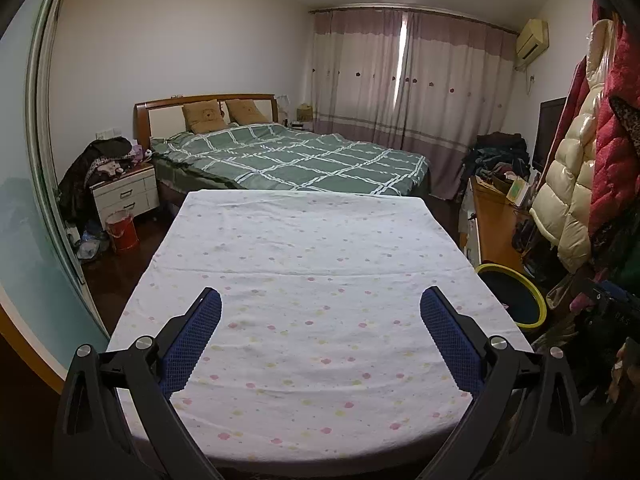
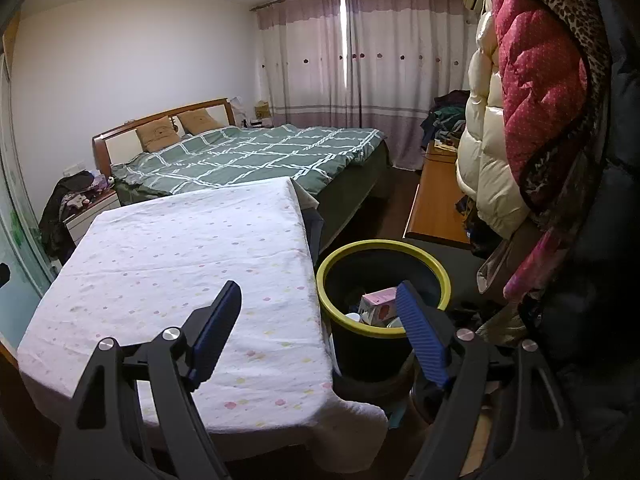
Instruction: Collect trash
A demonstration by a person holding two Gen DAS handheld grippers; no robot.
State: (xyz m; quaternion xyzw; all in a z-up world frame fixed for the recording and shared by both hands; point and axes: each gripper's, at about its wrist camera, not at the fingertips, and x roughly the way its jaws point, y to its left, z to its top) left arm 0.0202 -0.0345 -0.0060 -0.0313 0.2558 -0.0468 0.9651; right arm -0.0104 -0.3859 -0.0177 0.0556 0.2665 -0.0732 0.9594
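Both claws — left (image 1: 320,308), right (image 2: 320,300) — spread, empty; only the right view shows the bin's (image 2: 332,258) pink box (image 2: 378,304).

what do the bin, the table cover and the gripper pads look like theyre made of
Bin: likely plastic, smooth dark wall with a glossy yellow-green rim.
Table cover: woven cotton-like cloth, matte white with small pastel dots; it creases and drapes at the corner.
Pads: blue with a fine mesh-like grid texture in the left wrist view, ridged in the right; probably rubber or soft plastic, hard to say which.
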